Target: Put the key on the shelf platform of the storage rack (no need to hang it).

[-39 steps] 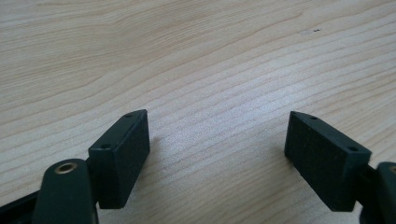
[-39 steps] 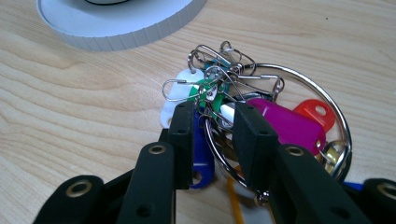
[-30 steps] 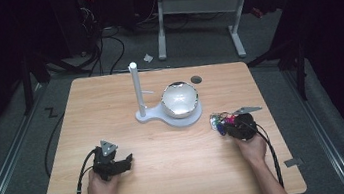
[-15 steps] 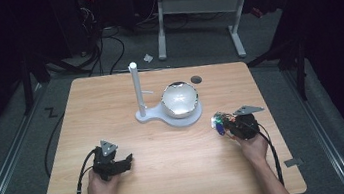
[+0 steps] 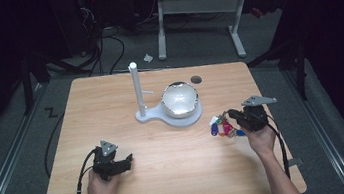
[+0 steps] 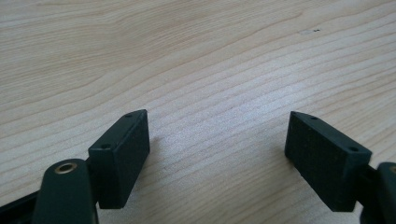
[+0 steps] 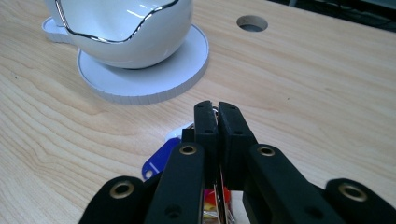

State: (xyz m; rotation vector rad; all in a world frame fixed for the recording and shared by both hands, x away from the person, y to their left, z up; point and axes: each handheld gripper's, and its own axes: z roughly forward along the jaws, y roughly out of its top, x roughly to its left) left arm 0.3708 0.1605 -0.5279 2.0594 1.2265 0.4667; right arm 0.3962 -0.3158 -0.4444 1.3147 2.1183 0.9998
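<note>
Big picture first: the pale wooden bench [image 5: 172, 188] carries everything, and at its middle sits the white round stand with its upright post [image 5: 135, 89], the glossy white egg-shaped bowl [image 5: 179, 99] resting on its disc. Off to the right of that disc, near but apart from it, lies the bunch of coloured plastic key tags [image 5: 220, 127], and the right hand-held gripper [image 5: 236, 118] is on it. From the high view the bunch fans out leftward from the jaw tips, its long axis running roughly across the bench toward the middle. The right gripper view adds what the high view cannot: the two black jaws pressed together, clenched on the metal ring of the bunch, with a blue tag [image 7: 161, 159] and a white one poking out to the left below them, and red and yellow bits underneath. Over on the near left, the left hand-held gripper [image 5: 121, 164] rests low on the bench; its own view shows the jaws spread wide, released, bare wood grain between them.
</note>
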